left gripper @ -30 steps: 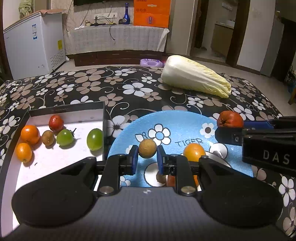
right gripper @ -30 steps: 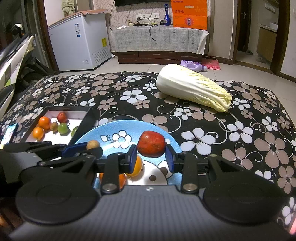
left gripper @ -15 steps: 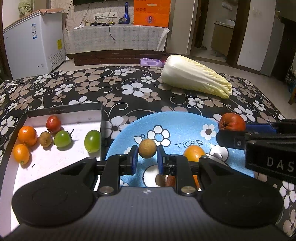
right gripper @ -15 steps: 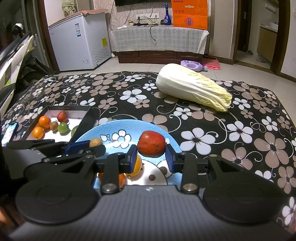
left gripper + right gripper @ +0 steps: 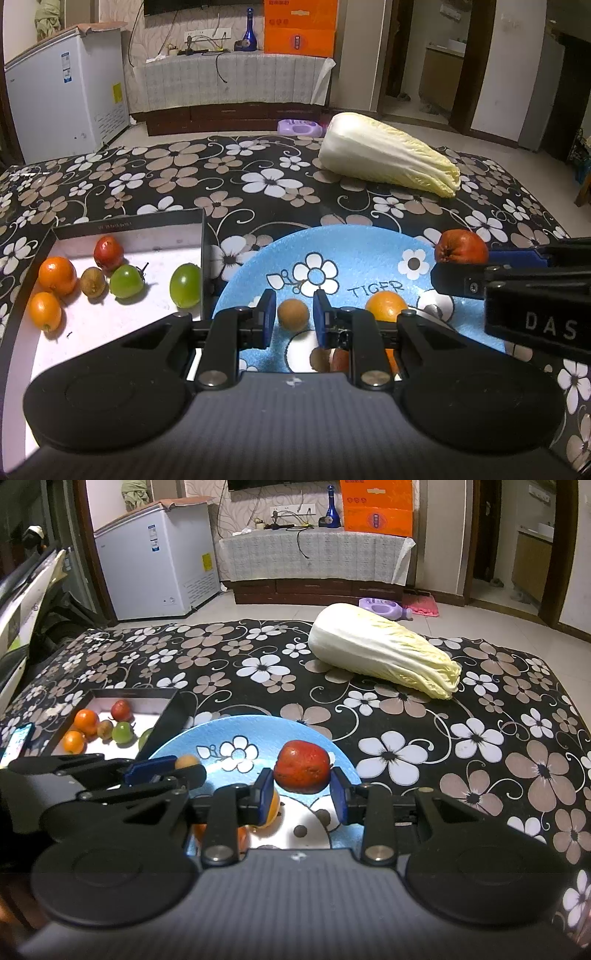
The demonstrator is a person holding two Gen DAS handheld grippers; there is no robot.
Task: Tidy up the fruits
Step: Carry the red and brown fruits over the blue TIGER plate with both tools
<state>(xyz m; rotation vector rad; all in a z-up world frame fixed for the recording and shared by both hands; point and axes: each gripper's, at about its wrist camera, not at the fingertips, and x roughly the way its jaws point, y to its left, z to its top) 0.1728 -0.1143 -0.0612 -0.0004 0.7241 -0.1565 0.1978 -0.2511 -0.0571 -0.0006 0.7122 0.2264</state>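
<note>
A small brown fruit (image 5: 293, 313) sits clamped between the blue fingers (image 5: 266, 314) of the left gripper (image 5: 293, 315), held above the blue plate (image 5: 354, 251). Just to its right, the right gripper (image 5: 302, 792) has its fingers clamped on a wrinkled red fruit (image 5: 302, 770), also over the plate. An orange (image 5: 386, 305) lies on the plate below them, and a few more small fruits show under the left gripper, though they are too hidden to tell apart.

Left of the plate and touching its rim stands a shallow black box (image 5: 129, 223) with a white floor. Inside it lie two oranges (image 5: 57, 275), a red fruit (image 5: 108, 253), a small brown one (image 5: 92, 282) and two green fruits (image 5: 127, 281).

Plate and box rest on a bench covered by a black cloth with flowers (image 5: 177, 177). A cabbage (image 5: 388, 158) lies on its side towards the far edge, well apart from the plate. A white freezer (image 5: 62, 92) stands on the floor beyond.
</note>
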